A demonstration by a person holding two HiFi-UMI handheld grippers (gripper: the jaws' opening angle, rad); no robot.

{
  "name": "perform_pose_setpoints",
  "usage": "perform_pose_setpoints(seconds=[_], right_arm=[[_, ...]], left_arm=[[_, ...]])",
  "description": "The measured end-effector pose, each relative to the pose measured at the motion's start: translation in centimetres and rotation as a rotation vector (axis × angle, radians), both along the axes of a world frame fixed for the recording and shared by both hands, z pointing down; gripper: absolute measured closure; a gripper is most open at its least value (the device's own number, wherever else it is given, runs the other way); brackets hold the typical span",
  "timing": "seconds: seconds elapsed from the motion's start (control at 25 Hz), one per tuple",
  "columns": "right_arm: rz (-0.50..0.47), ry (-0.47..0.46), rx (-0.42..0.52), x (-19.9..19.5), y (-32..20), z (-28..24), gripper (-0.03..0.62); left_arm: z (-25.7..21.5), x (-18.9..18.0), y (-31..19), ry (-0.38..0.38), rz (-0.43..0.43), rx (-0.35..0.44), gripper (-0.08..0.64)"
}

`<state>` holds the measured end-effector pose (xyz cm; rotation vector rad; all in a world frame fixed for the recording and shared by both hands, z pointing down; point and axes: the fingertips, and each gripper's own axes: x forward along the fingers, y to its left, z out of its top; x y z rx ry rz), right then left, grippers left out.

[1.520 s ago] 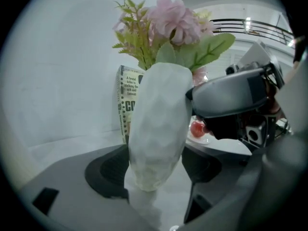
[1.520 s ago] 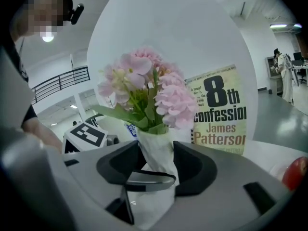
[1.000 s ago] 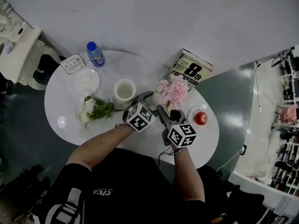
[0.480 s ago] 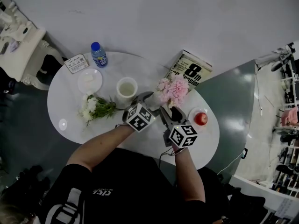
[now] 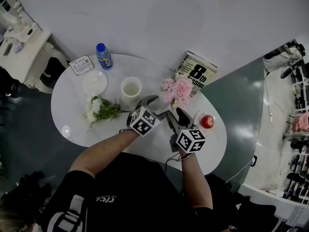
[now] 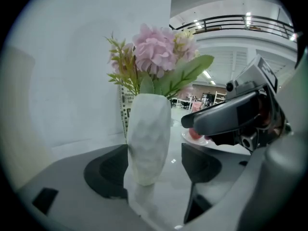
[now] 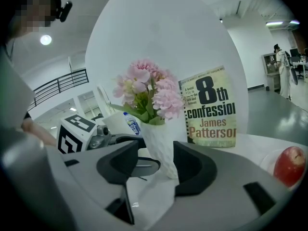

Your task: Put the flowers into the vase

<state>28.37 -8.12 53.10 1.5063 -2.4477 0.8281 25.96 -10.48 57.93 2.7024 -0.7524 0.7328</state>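
The white oval desk (image 5: pixel 72 115) carries everything, with a book (image 5: pixel 197 74) propped at its far edge. The left gripper (image 6: pixel 154 168) and right gripper (image 7: pixel 151 166) both face the white vase (image 6: pixel 148 138), which shows between their fingers; these stand apart, unclamped (no pad presses it). Pink flowers (image 5: pixel 177 90) stand in the vase. White flowers (image 5: pixel 99 110) lie on the desk, well apart, beyond the cup (image 5: pixel 131 89). An apple (image 5: pixel 207 122) sits nearby.

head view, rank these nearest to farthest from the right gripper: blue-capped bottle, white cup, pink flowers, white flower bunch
1. pink flowers, just ahead of the right gripper
2. white cup, ahead and off to the left
3. white flower bunch, further left, lying flat
4. blue-capped bottle, farthest back and left
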Motion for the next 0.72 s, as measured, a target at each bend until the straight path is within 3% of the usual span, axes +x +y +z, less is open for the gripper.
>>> perform_pose_setpoints(seconds=[0.48, 0.72], right_arm=[[-0.007, -0.039, 0.036, 1.0, 1.5, -1.2, 0.368], [-0.034, -0.059, 0.063, 1.3, 2.5, -2.3, 0.370]], left_arm=[[-0.6, -0.8, 1.4, -0.018, -0.059, 0.004, 0.218], [-2.0, -1.4, 2.5, -0.003, -0.084, 0.016, 0.279]])
